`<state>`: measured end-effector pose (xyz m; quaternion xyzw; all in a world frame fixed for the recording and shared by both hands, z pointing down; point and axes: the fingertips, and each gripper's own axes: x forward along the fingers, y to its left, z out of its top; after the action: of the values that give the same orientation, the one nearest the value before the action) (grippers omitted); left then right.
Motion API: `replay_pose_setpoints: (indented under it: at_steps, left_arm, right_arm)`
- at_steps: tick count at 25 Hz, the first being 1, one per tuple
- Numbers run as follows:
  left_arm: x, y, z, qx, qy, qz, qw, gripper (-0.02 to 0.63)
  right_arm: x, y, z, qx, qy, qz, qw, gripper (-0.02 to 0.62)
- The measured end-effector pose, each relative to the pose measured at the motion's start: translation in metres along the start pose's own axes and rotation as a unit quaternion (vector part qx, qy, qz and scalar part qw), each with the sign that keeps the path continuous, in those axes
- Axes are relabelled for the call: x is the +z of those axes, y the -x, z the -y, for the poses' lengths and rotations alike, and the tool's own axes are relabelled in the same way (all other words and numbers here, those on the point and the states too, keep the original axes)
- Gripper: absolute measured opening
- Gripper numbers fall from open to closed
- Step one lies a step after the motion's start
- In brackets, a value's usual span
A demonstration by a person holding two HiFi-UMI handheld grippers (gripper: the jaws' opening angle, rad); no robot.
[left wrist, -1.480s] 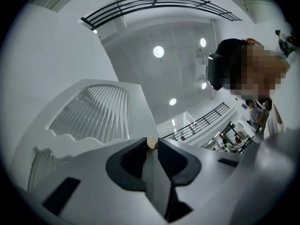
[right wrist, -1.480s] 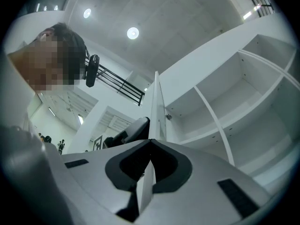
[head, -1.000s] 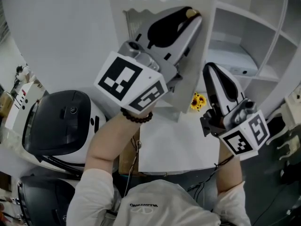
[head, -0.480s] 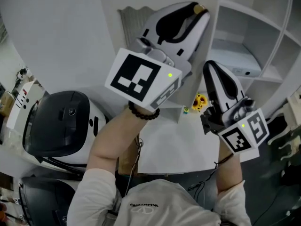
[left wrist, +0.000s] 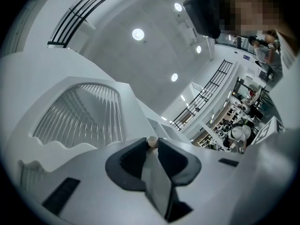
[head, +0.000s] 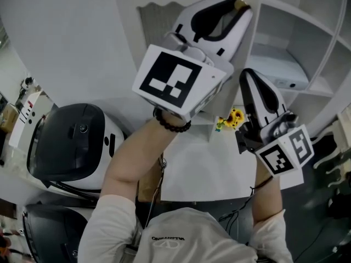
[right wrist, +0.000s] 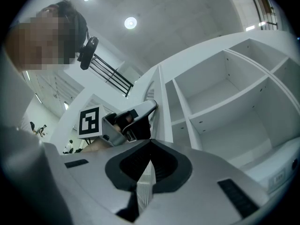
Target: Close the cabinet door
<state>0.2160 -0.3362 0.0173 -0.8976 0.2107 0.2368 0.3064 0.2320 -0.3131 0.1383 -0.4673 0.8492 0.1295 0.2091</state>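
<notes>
Left gripper [head: 237,9], clamped on the knob [left wrist: 151,142], now holds the cabinet door [head: 159,34] closer to the shelves [head: 307,48] than a second ago, still ajar; right gripper [head: 248,76] hangs before the shelves, jaws together, empty

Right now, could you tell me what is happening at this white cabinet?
A person is working with a handheld gripper in each hand. The left gripper is clamped on the small knob of the cabinet door, which stands open and leaves the shelves exposed. The right gripper hovers beside the door's edge with its jaws together, holding nothing. The door is not yet shut.
</notes>
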Motion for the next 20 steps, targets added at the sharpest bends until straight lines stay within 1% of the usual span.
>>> replay_pose_setpoints:
  at_steps: [5, 9, 13, 20]
  left_arm:
    - [-0.008, -0.007, -0.004, 0.000, -0.012, -0.014, 0.9998, 0.080]
    - [-0.013, -0.013, -0.003, 0.001, -0.006, -0.027, 0.9996, 0.080]
    - [-0.018, -0.017, -0.005, 0.007, -0.022, -0.032, 0.9992, 0.080]
    - [-0.026, -0.025, -0.011, 0.017, -0.033, -0.045, 0.9983, 0.081]
  right_arm:
    - [-0.006, -0.005, 0.010, -0.004, -0.003, -0.001, 1.000, 0.009]
    - [-0.010, -0.007, 0.016, -0.007, -0.001, -0.004, 1.000, 0.009]
    - [-0.015, -0.010, 0.019, -0.008, -0.004, -0.006, 1.000, 0.009]
    - [-0.021, -0.013, 0.027, -0.012, -0.009, -0.009, 1.000, 0.009]
